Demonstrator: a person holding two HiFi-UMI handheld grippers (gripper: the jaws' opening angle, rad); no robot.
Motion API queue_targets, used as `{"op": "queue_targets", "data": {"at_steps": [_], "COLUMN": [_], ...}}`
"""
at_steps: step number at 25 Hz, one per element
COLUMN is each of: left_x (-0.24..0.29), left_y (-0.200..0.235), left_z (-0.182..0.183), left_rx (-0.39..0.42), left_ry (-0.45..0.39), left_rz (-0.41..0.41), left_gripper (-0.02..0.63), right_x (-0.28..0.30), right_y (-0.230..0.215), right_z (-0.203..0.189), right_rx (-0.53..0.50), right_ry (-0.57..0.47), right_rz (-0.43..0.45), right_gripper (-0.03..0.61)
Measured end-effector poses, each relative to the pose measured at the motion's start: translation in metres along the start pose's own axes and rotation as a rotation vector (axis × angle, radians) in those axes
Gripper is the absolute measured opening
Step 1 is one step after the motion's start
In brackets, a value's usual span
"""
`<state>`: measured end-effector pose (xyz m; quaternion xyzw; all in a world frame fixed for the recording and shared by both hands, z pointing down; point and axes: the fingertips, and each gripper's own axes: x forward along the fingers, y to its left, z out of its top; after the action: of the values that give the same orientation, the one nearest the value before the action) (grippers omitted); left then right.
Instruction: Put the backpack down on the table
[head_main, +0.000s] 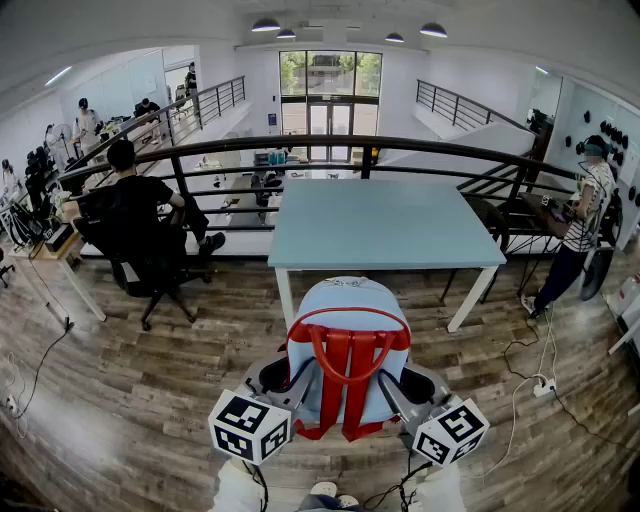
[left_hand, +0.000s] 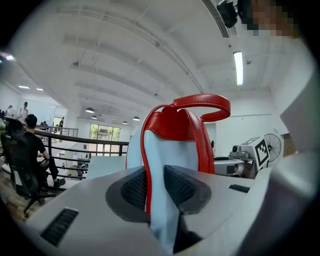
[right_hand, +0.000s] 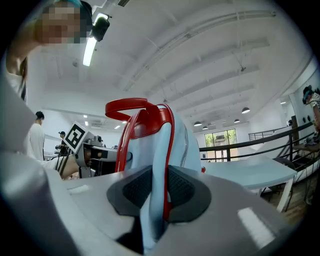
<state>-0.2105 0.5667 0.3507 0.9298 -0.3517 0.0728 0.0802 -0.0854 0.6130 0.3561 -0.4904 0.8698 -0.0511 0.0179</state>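
Here's the left claw (left_hand: 156, 186) clenched on one side of the light-blue backpack (head_main: 348, 320), and the right claw (right_hand: 159, 187) clenched on the other. The backpack's up in the air, upright, red straps showing, just in front of the pale surface (head_main: 385, 225).

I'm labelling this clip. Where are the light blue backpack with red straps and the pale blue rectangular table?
light blue backpack with red straps (head_main: 345, 298): head view, on its blue top panel.
pale blue rectangular table (head_main: 385, 222): head view, on the bare tabletop.
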Motion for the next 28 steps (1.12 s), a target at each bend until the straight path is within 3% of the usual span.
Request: {"op": "queue_targets", "data": {"at_steps": [11,28], "left_x": [0.008,0.036], "left_y": [0.004,0.054], "left_z": [-0.003,-0.003], "left_rx": [0.0,-0.008], "left_ry": [-0.001,0.008], "left_rz": [-0.001,-0.026], "left_gripper": [0.094,0.094], "right_x": [0.005,0.056], "right_y": [-0.007,-0.023], "right_z": [-0.004,-0.009], "right_rx": [-0.004,0.001], "right_ry": [-0.004,0.007], "right_rz": [0.001,-0.037], "right_gripper": [0.089,0.091]}}
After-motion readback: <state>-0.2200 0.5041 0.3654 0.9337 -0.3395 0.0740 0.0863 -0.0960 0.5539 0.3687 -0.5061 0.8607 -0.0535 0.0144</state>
